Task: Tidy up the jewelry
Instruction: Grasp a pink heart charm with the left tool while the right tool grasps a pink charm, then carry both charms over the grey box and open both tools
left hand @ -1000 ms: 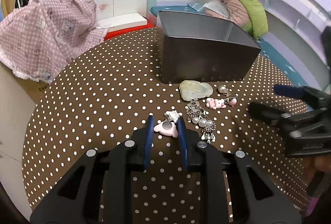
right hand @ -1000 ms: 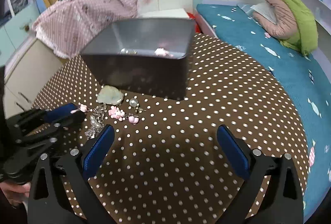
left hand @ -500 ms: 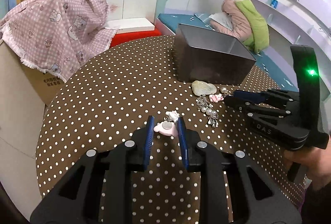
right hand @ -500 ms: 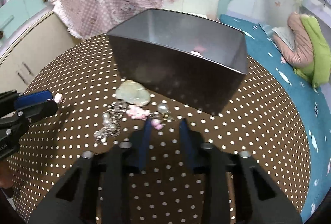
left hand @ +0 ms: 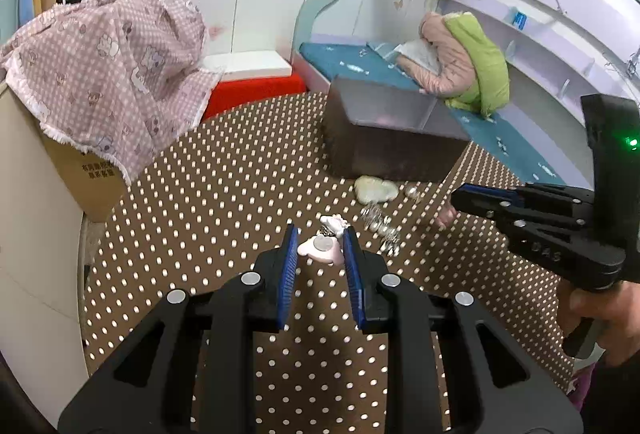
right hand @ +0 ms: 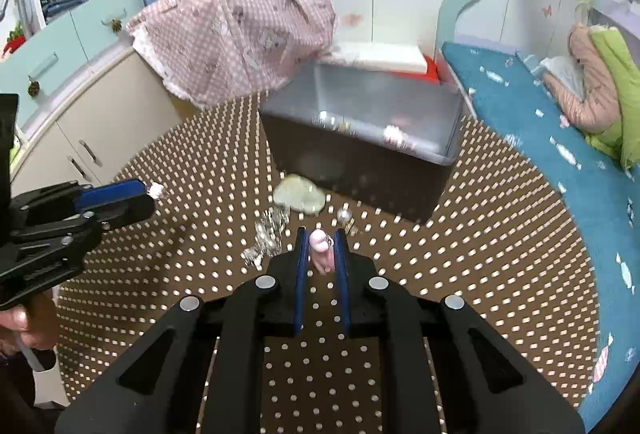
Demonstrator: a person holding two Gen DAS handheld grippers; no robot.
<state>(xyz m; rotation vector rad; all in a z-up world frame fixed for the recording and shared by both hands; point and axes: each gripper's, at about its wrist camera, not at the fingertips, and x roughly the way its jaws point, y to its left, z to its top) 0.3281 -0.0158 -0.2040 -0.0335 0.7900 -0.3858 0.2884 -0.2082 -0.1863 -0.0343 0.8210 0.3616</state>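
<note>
Between the blue pads of my left gripper (left hand: 318, 238) sits a pink cloud-shaped charm (left hand: 320, 250) with a silver disc and a white dangle, held above the dotted tablecloth (left hand: 200, 193). My right gripper (right hand: 322, 238) is shut on a small pink charm (right hand: 322, 254), also lifted off the cloth. In the left wrist view that right gripper (left hand: 456, 199) comes in from the right with the pink charm (left hand: 444, 220) at its tips. On the cloth lie a pale jade pendant (right hand: 300, 193), silver pearl earrings (right hand: 268, 234) and a small pearl piece (right hand: 344, 215). Behind them stands the dark metal box (right hand: 360, 161), with a few pieces inside.
A pink patterned cloth (left hand: 112, 73) covers a carton at the table's left edge. A teal bed (right hand: 520, 105) with a pink and green bundle runs along the right. Cabinets (right hand: 80, 137) stand at the far left. A hand (left hand: 600, 314) holds the right gripper's handle.
My right gripper went from wide open to shut on the small pink charm and lifted it off the cloth. My left gripper rose and drew back from the box, still holding its charm.
</note>
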